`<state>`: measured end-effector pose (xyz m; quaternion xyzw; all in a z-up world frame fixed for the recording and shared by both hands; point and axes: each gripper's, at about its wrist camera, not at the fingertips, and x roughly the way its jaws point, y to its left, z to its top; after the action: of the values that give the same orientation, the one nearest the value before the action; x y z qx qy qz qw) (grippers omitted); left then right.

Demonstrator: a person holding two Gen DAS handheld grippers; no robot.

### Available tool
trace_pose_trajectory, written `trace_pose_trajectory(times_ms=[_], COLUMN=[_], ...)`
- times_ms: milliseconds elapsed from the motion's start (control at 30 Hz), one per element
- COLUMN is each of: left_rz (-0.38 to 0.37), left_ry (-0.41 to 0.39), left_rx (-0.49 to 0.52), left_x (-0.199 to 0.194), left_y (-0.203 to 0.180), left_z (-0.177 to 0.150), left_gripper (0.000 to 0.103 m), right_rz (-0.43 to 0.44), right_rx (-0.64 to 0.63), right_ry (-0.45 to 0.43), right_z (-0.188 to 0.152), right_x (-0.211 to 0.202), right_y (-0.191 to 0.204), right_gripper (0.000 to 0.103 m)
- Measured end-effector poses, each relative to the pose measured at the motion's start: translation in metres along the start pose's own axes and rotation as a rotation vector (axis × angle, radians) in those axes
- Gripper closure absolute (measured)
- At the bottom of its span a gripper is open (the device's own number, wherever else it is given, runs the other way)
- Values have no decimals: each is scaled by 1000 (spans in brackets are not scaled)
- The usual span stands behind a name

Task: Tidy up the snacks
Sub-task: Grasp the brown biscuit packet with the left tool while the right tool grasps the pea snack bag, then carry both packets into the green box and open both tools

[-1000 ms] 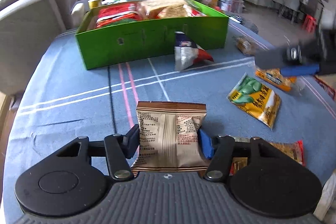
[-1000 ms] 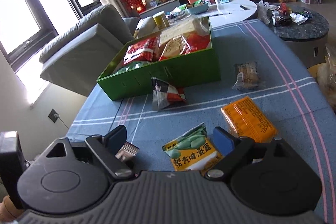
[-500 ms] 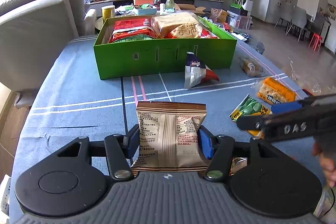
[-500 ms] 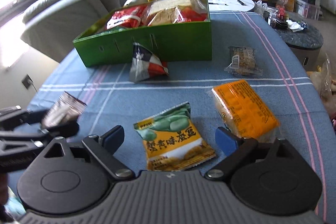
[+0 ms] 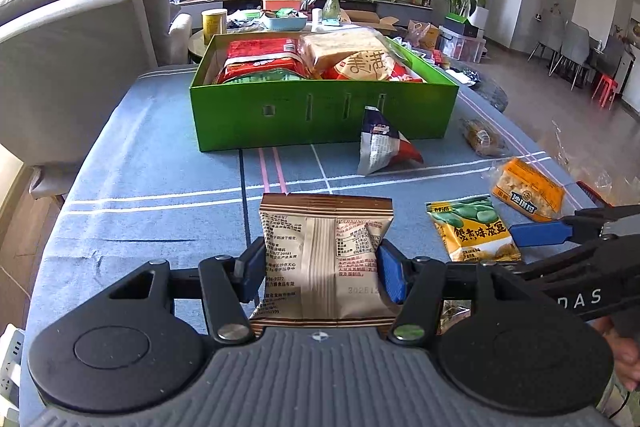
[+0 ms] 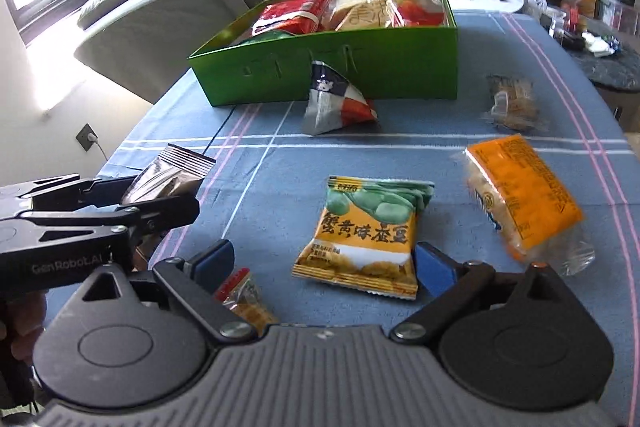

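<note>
While your left gripper (image 5: pixel 322 263) pinches the brown snack packet (image 5: pixel 325 259) by its two sides, holding it up off the blue worktop (image 5: pixel 152 187), your right gripper (image 6: pixel 323 261) has just been spreading its fingers and now stands wide over the green-and-orange bean packet (image 6: pixel 366 237), which lies flat between them with neither pad pressing on it yet. My read is that picking up this packet is the step in hand: bring the fingers down so they straddle its narrow width, keep the pads low against the cloth, and close on the puffed middle rather than the crimped ends, which would likely slip. Mind the small clear-wrapped snack (image 6: pixel 244 301) lying just beside the near-left finger; close too far left and you may catch it too. Beyond sits the green box (image 6: pixel 400 67), already well filled with red bags and a bread-like pack, so the bean packet probably goes there. An orange packet (image 6: pixel 524 199) lies just to the right, a foil triangle bag (image 6: pixel 336 103) against the box front. On the writing: the bean packet carries large Chinese characters I won't try to render, the brown packet shows fine print and a partial date stamp, and the tools read "GenRobot.AI" and "DAS".
</note>
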<state>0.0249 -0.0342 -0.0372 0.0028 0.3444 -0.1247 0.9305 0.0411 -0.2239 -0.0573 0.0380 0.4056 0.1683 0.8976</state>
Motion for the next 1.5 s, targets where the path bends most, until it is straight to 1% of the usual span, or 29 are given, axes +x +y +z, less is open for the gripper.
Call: trace_pose_trajectory(times_ms=[100, 200, 367, 467, 667, 767, 933, 1267, 1500], left_rz=[6, 12, 15, 24, 29, 25, 23, 13, 3], left_ry=[1, 0, -2, -9, -14, -18, -22, -37, -58], left_rx=[-10, -17, -33, -40, -54, -53, -51, -50, -41], left_x=[0, 0, 0, -2, -3, -4, -6, -10, -9], left_y=[2, 3, 8, 11, 17, 17, 16, 15, 14], left_z=[0, 0, 1, 1, 0, 0, 1, 7, 18], left_gripper=[48, 48, 48, 48, 48, 48, 48, 48, 48], right_rz=[-24, -34, -84, -122, -193, -150, -109, -56, -26], right_rx=[-18, -15, -19, -50, -97, -46, 6, 47, 45], right_ry=[-2, 17, 13, 10, -32, -36, -73, -160, -207], right_z=[0, -2, -2, -4, -5, -3, 0, 16, 33], right_x=[2, 8, 15, 19, 17, 12, 3, -14, -19], right_y=[4, 6, 17, 24, 26, 18, 13, 10, 11], right_gripper=[18, 17, 13, 13, 14, 14, 14, 14, 14])
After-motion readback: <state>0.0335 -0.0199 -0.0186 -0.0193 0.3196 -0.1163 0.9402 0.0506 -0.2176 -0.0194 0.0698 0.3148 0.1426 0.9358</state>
